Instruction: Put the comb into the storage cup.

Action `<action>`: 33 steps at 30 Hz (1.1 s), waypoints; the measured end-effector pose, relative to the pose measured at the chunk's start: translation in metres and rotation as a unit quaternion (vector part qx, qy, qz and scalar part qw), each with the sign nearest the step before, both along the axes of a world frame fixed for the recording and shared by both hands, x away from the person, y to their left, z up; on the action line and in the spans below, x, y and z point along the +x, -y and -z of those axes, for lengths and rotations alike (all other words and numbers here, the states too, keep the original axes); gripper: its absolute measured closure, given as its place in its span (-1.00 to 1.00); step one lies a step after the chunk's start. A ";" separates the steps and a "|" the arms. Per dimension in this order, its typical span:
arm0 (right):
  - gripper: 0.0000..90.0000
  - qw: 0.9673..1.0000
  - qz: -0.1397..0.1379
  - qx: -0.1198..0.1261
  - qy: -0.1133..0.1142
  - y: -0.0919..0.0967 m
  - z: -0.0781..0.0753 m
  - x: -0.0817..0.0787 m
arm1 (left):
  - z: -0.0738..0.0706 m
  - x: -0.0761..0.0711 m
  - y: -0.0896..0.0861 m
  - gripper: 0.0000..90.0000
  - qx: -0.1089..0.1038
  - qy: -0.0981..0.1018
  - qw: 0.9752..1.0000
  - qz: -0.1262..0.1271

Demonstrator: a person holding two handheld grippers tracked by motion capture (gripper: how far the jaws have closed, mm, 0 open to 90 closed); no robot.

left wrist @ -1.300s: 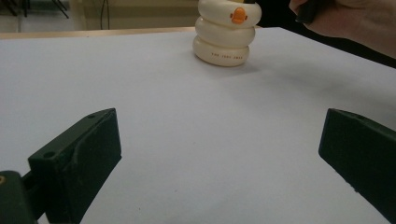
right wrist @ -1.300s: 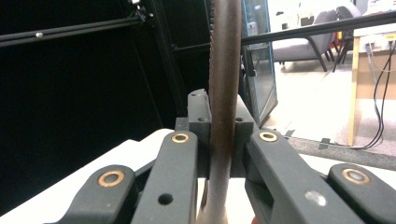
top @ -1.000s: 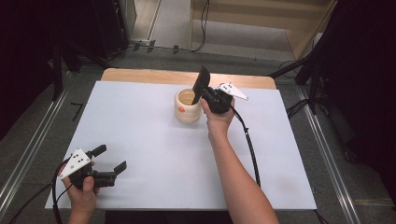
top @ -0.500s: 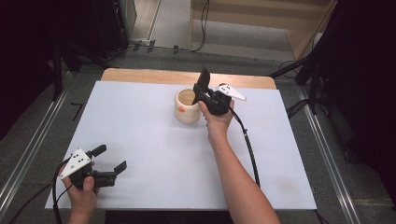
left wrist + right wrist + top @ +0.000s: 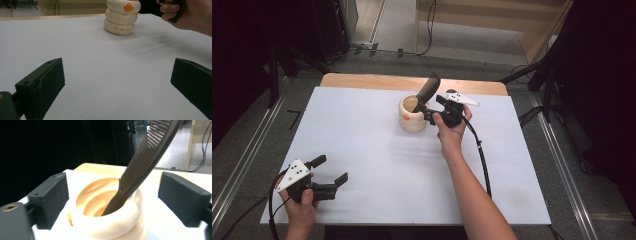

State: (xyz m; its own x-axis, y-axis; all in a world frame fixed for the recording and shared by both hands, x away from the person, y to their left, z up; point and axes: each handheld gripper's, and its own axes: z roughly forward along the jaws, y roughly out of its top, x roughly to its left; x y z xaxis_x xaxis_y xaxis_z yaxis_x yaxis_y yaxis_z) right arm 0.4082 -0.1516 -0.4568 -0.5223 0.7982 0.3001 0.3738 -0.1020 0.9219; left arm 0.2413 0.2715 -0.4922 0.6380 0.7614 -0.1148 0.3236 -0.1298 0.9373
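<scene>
little has shifted: our right gripper (image 5: 428, 111) jaws stand apart beside the comb (image 5: 140, 167), now resting in the cup (image 5: 413, 115); left gripper (image 5: 329, 176) idle, jaws apart. only withdrawal seems left.

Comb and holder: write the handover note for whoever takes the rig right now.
Right gripper: open, fingers either side of the cream holder, gripping nothing.
Left gripper: open, idle near the table's front left corner.
Dark comb: handle down in the holder, leaning on its rim, teeth end sticking out.
Done: comb is in.
Left: back the right gripper away, probably.
</scene>
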 end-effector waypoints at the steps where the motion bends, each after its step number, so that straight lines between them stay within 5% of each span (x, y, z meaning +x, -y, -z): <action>1: -0.91 1.000 -0.002 -0.003 0.000 0.000 -0.001 -0.002 | 0.000 0.000 0.000 -1.00 0.000 0.000 1.000 0.000; 11: -1.00 0.999 -0.013 -0.034 0.023 0.008 -0.001 -0.025 | 0.000 -0.001 0.001 -1.00 0.002 0.003 1.000 0.001; 33: -1.00 0.998 -0.013 -0.051 0.038 0.044 0.003 -0.070 | 0.000 -0.001 0.002 -1.00 0.002 0.006 1.000 0.000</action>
State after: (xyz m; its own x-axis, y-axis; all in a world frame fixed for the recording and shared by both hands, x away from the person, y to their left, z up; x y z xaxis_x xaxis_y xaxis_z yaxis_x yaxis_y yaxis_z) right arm 0.3377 -0.1951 -0.4597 -0.5624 0.8077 0.1769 0.3029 0.0021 0.9530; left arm 0.2399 0.2698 -0.4921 0.6395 0.7618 -0.1036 0.3123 -0.1342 0.9405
